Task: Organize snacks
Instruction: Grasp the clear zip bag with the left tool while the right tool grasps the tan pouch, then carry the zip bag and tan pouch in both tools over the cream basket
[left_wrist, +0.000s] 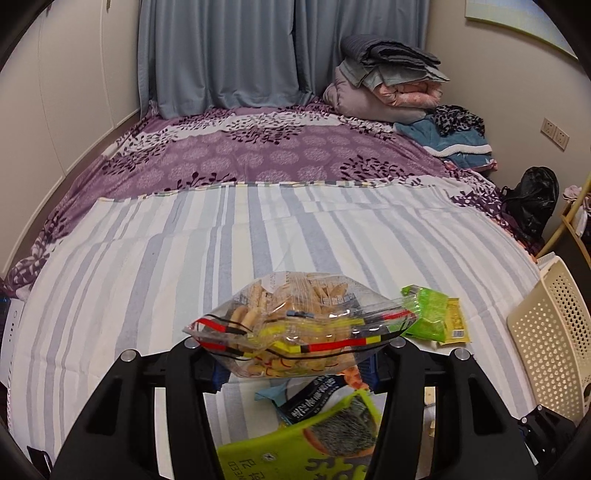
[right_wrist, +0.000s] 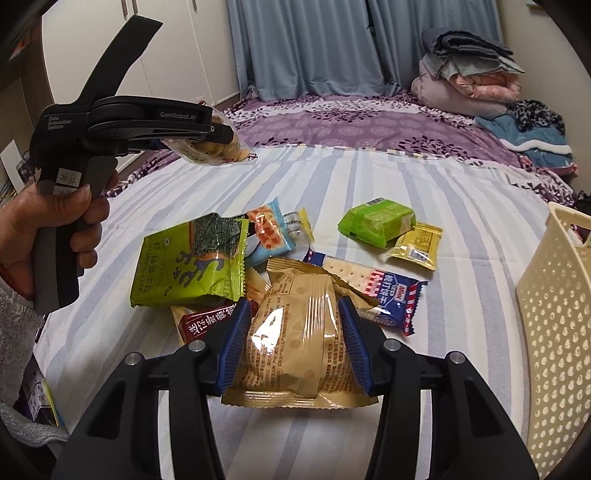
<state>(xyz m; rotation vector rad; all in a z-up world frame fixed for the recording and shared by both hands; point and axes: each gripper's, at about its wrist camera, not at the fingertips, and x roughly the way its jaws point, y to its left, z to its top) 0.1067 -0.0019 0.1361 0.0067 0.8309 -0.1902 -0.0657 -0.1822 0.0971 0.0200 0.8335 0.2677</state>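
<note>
Tool-wise, both are clenched on snacks, each lifted off the bed (right_wrist: 369, 177), presumably for carrying to the cream perforated basket (right_wrist: 554, 295) standing at the right edge, its open side toward the pile. Bed carries a striped sheet, with the loose pile near its front edge.

Right tool (right_wrist: 291, 347) grips the tan packet (right_wrist: 299, 328) across its width, blue pads (right_wrist: 236, 343) squeezing its puffed sides. Long axis runs away from the camera, one crimped seal nearest the lens.

Left tool (left_wrist: 295, 358) pinches the clear biscuit bag (left_wrist: 295, 325) by its lower part. Long axis lies crosswise, left to right, roughly level; from the right wrist view it hangs high above the bed, well apart from the pile.

Left on the sheet: green seaweed pack (right_wrist: 192, 258), navy cracker pack (right_wrist: 384, 291), lime green packet (right_wrist: 376, 221) with small yellow sachet (right_wrist: 417, 243) just beside it, light blue snack pack (right_wrist: 266, 236). Basket contents hidden.
</note>
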